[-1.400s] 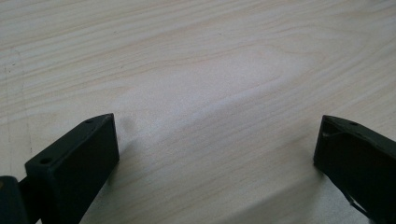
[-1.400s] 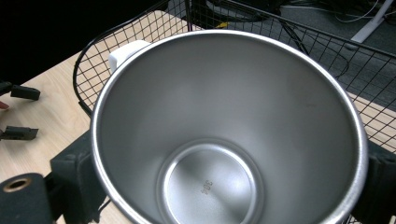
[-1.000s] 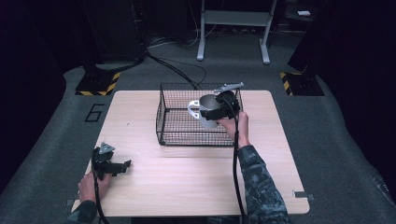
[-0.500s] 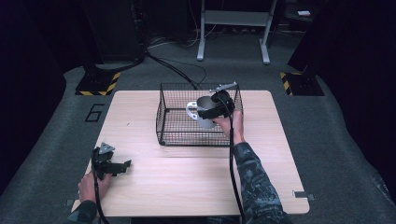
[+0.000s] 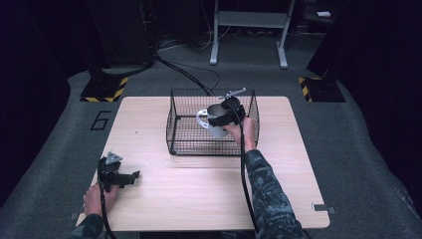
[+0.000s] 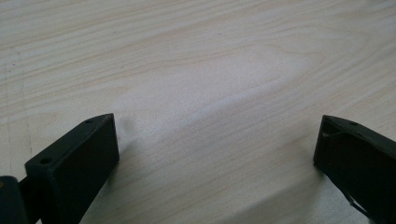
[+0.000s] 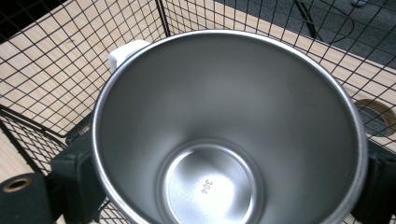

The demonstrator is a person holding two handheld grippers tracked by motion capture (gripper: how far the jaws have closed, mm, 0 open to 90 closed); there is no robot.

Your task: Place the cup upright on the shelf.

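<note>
Inside the wire basket (image 5: pixel 175 119), right gripper (image 5: pixel 225 115) clasps an empty mug (image 5: pixel 215 120).

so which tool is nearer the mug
Right. The right tool is clamped around the mug inside the wire basket; the left tool rests open on the table's near left corner.
</note>
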